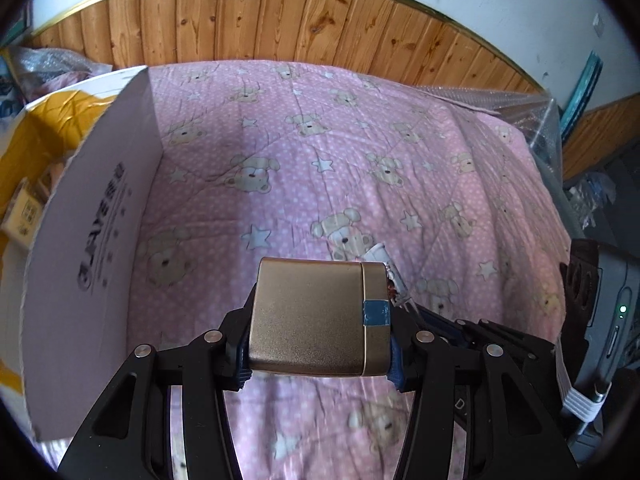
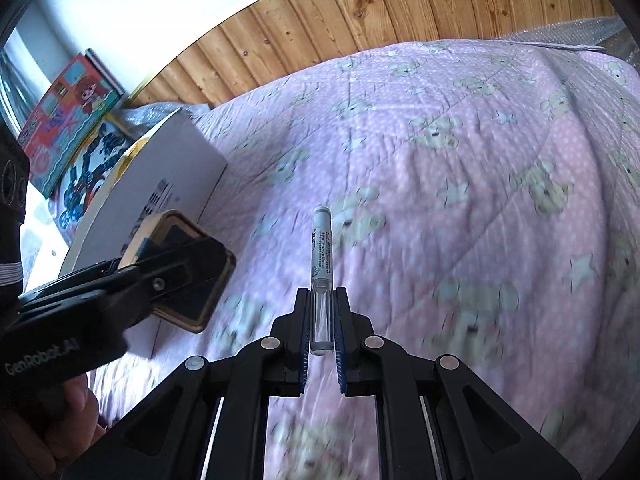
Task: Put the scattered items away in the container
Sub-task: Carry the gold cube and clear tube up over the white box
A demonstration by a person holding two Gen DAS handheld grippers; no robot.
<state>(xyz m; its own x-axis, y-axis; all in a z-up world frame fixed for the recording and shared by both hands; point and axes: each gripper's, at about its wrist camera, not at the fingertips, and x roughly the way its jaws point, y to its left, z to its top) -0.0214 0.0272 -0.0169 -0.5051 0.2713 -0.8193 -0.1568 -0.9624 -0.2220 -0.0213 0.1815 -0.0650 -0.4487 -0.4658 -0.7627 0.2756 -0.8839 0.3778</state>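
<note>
In the left wrist view my left gripper (image 1: 320, 336) is shut on a flat gold case (image 1: 316, 316) with a strip of blue tape on its seam, held above the pink quilt. A white cardboard box (image 1: 96, 240) with yellow lining stands open just to its left. In the right wrist view my right gripper (image 2: 322, 308) is shut on a slim white and clear pen (image 2: 322, 248) that points away from me. The left gripper (image 2: 172, 276) and gold case (image 2: 160, 224) hang beside the box (image 2: 168, 176). The pen's tip (image 1: 378, 254) shows behind the case.
A pink quilt (image 1: 360, 152) printed with bears and stars covers the bed. Wooden panelling (image 1: 280, 20) runs behind it. Bubble wrap (image 1: 520, 108) lies at the far right corner. Colourful boxes (image 2: 68, 112) stand past the cardboard box. A hand (image 2: 48, 432) grips the left tool.
</note>
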